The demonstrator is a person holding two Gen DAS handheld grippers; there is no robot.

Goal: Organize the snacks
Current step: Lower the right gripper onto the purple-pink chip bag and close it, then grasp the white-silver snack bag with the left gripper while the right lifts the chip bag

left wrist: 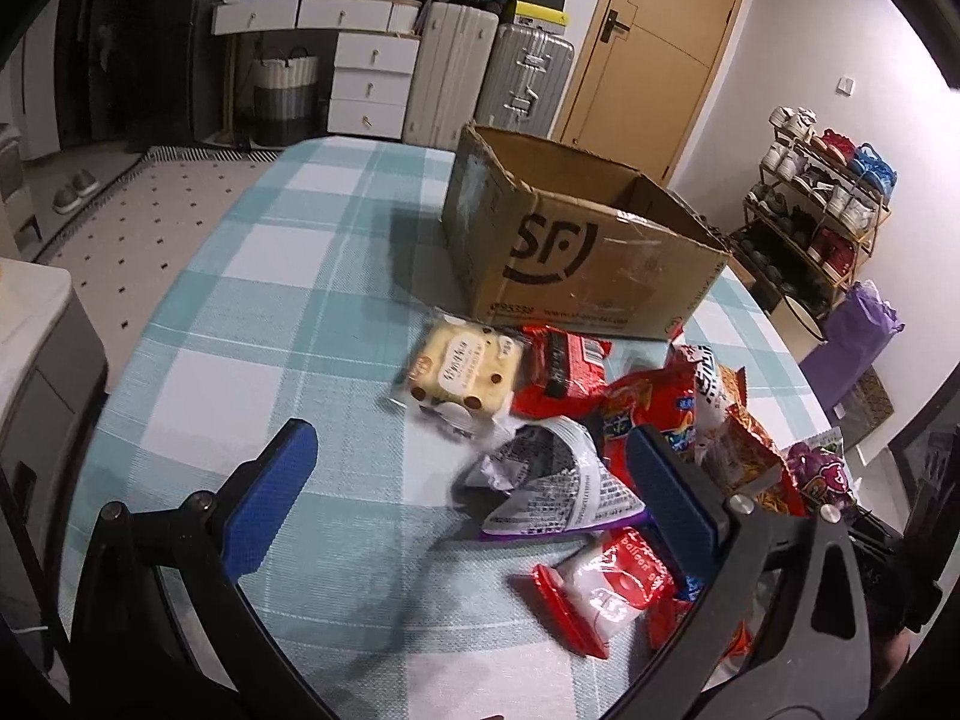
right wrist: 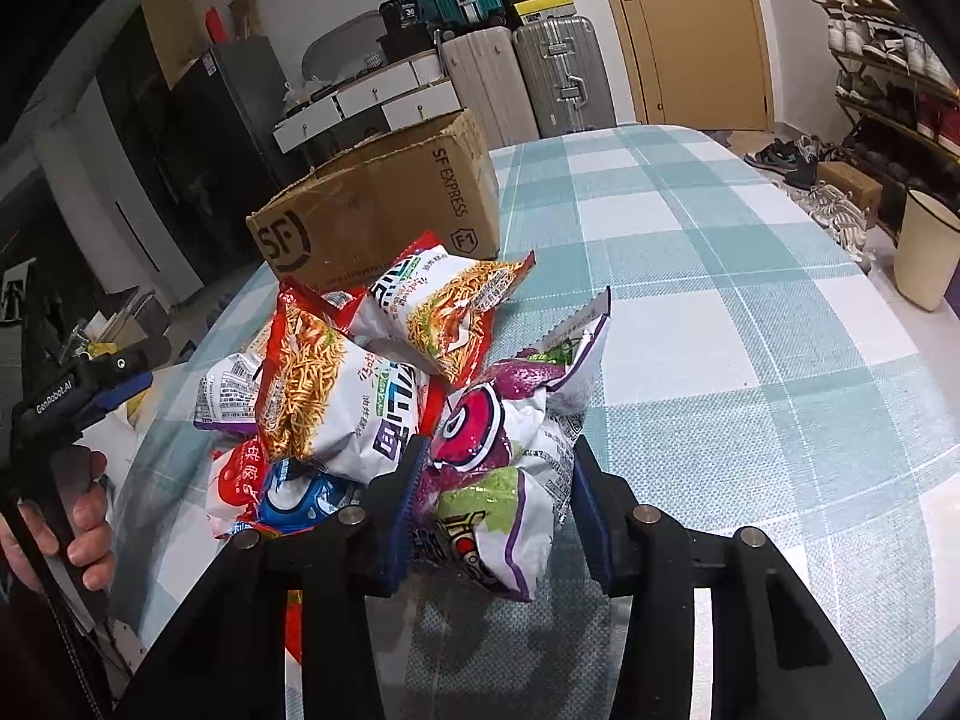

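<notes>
A heap of snack packets lies on the checked tablecloth (left wrist: pixel 252 312) in front of an open cardboard box (left wrist: pixel 570 240). My left gripper (left wrist: pixel 474 504) hangs open just over the heap's left end. A crumpled black, white and purple packet (left wrist: pixel 540 486) lies between its blue pads, untouched. A cream cake packet (left wrist: pixel 462 372) lies beyond it and a red-and-white packet (left wrist: pixel 606 588) nearer. My right gripper (right wrist: pixel 498 510) is shut on a purple-and-white snack bag (right wrist: pixel 510 468) at the heap's near right edge. Two noodle snack bags (right wrist: pixel 324 396) lie left of it, below the box (right wrist: pixel 384 210).
A person's hand (right wrist: pixel 90 534) holds the other gripper's handle at the table's left edge. The cloth to the right of the heap (right wrist: pixel 750 330) is bare. A cream bucket (right wrist: pixel 924 252) and a shoe rack (right wrist: pixel 888 90) stand off the table's right side. Suitcases (left wrist: pixel 492 78) and drawers stand behind.
</notes>
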